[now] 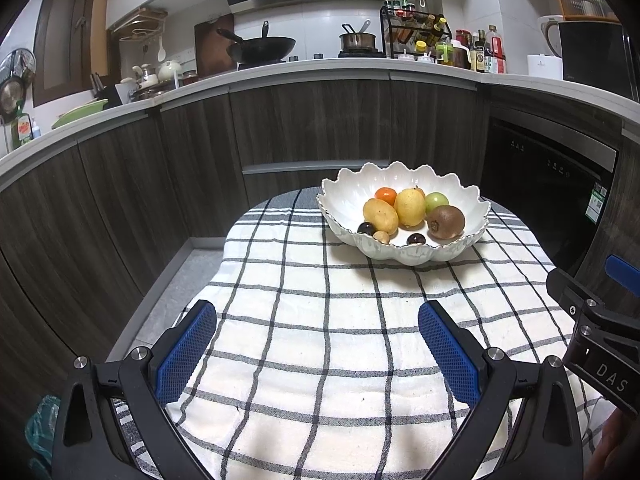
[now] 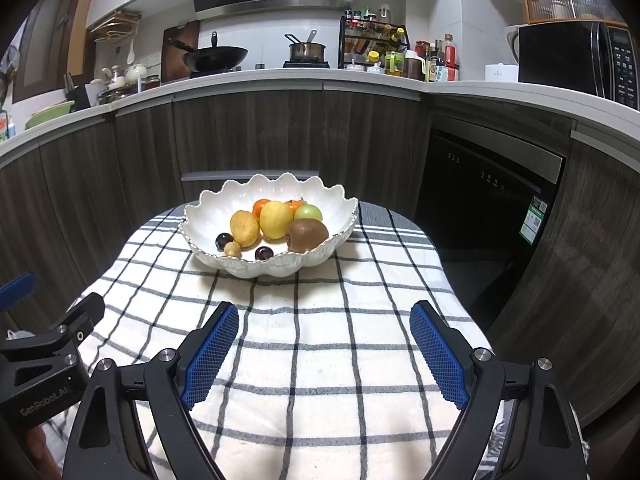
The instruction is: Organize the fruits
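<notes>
A white scalloped bowl (image 1: 340, 192) (image 2: 208, 204) stands at the far end of a small table under a checked cloth (image 1: 320, 320) (image 2: 320, 340). In it lie a kiwi (image 1: 446, 222) (image 2: 306, 235), two yellow fruits (image 1: 409, 207) (image 2: 275, 219), a green fruit (image 1: 437, 201) (image 2: 309, 213), an orange fruit (image 1: 385, 195) (image 2: 261, 206), two dark plums (image 1: 416, 239) (image 2: 263, 253) and a small tan fruit (image 1: 381, 237) (image 2: 232, 249). My left gripper (image 1: 318, 312) and right gripper (image 2: 324, 314) hover open over the near cloth, both empty and well short of the bowl.
Dark cabinets and a white counter (image 1: 320, 68) with a wok (image 1: 260, 48), a pot and bottles run behind the table. A dishwasher (image 2: 488, 200) stands to the right, a microwave (image 2: 576, 60) above it. Floor (image 1: 180, 280) shows left of the table.
</notes>
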